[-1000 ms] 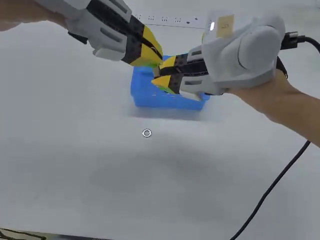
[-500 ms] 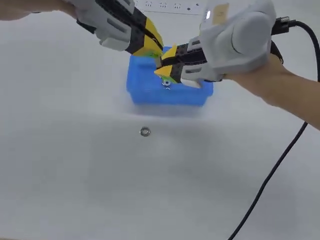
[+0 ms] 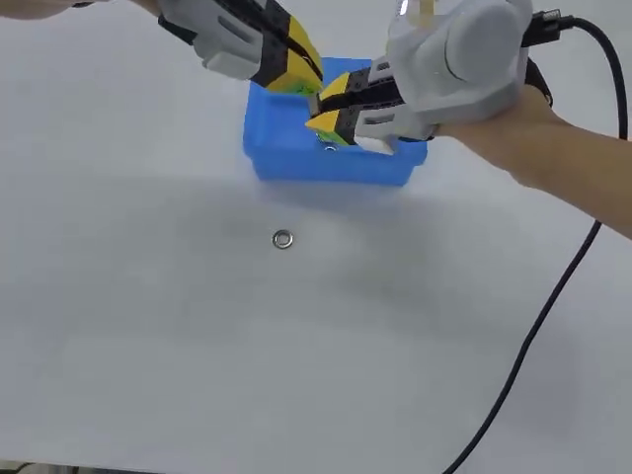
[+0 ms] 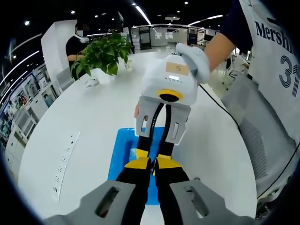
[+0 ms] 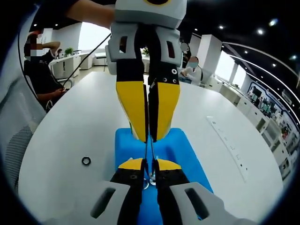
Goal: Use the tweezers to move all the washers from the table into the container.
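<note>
Left gripper and right gripper both pinch the tweezers over the blue container. One washer lies on the table, apart from them.

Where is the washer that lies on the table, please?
In the head view the washer lies on the white table, apart from the blue container and on its near side; in the right gripper view it sits left of the container.

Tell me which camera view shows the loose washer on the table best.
The head view: the washer lies in the open on the bare table, apart from the blue container, with its ring and hole plain. The right gripper view shows it as a small dark ring to the left of the container.
</note>
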